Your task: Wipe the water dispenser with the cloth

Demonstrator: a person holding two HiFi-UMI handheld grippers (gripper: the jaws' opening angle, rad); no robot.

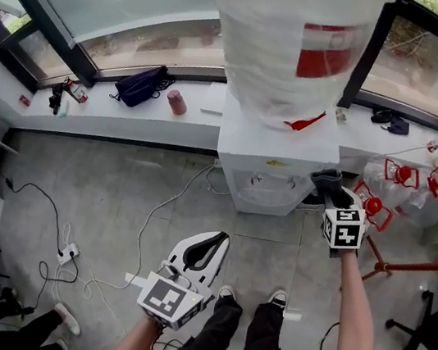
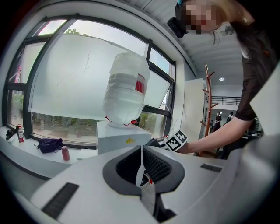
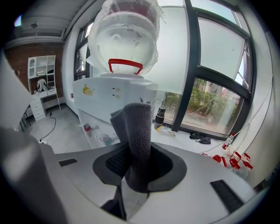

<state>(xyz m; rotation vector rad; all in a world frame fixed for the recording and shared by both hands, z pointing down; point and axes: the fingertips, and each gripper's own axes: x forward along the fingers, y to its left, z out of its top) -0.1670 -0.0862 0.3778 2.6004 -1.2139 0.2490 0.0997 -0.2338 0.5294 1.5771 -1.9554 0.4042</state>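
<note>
Grey concrete floor (image 1: pixel 117 186) is spreading out below me in the head view, with loose white cables (image 1: pixel 143 232) trailing across it on my left. Ahead, the white box-shaped water dispenser (image 1: pixel 277 151) is standing against the long white window sill (image 1: pixel 129 118) and carrying a big clear plastic-wrapped bottle (image 1: pixel 283 39). My right gripper (image 1: pixel 329 187) is reaching to the dispenser's front right corner with the dark grey terry cloth (image 1: pixel 325 178). From up here I cannot tell whether the cloth is touching the dispenser. My left gripper (image 1: pixel 209 243) is hanging low over bare floor, well short of the dispenser, with open room on every side.

The left gripper view is showing what the head view is not: my left fingers are lying together with nothing between them. Beyond them, the dispenser's corner and the right gripper's marker cube are sitting side by side.

The right gripper view is showing my right fingers clamped on the cloth, which is standing upright as a folded roll. Behind it the dispenser's front is looming near on the left, while window and sill are opening out to the right.
</note>
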